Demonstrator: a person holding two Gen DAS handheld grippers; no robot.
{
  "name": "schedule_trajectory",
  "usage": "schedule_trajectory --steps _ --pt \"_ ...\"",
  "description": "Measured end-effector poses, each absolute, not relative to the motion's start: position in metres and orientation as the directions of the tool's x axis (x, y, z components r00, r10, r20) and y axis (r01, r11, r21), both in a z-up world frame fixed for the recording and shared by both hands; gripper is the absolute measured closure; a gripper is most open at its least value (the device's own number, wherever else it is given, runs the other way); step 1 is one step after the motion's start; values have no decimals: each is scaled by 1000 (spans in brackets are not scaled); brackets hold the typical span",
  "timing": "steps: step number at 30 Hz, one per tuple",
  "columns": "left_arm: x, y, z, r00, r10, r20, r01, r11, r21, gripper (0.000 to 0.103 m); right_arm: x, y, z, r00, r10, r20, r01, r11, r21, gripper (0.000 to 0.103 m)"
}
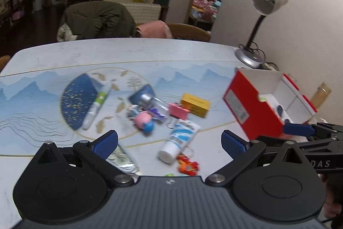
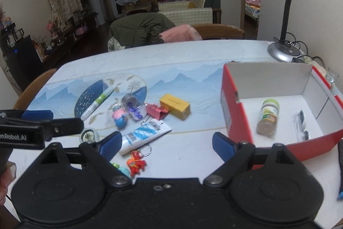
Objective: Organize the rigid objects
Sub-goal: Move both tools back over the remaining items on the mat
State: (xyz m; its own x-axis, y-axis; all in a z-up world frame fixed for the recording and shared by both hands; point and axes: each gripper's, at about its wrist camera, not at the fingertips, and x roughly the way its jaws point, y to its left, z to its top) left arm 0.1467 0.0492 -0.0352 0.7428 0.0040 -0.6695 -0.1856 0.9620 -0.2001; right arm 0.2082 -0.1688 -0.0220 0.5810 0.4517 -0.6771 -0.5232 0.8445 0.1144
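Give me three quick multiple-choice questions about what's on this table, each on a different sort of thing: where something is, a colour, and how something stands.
1. Where is the small spice jar?
A. inside the red box
B. beside the lamp
C. on the chair

2. What colour is the small carton near the pink clip?
A. green
B. yellow
C. black

3. How do the jaws of the right gripper stand?
A. shut on the tube
B. shut on nothing
C. open, holding nothing

Answers: 1 A, the jar lies on the box's white floor. 2 B, its sides are plainly yellow. 3 C, the blue pads stand wide apart, with only the table and part of the white tube visible between them.
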Motion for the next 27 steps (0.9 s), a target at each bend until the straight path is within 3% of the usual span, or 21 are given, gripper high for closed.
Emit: schedule_trajectory --steps 11,27 --pt "146 89 -85 645 55 -762 -321 925 -205 0 197 -130 -59 510 425 -747 -581 811 65 13" --pt "185 112 -144 536 113 -836 -416 898 -145 0 191 -92 -115 403 367 -838 -686 728 -11 29"
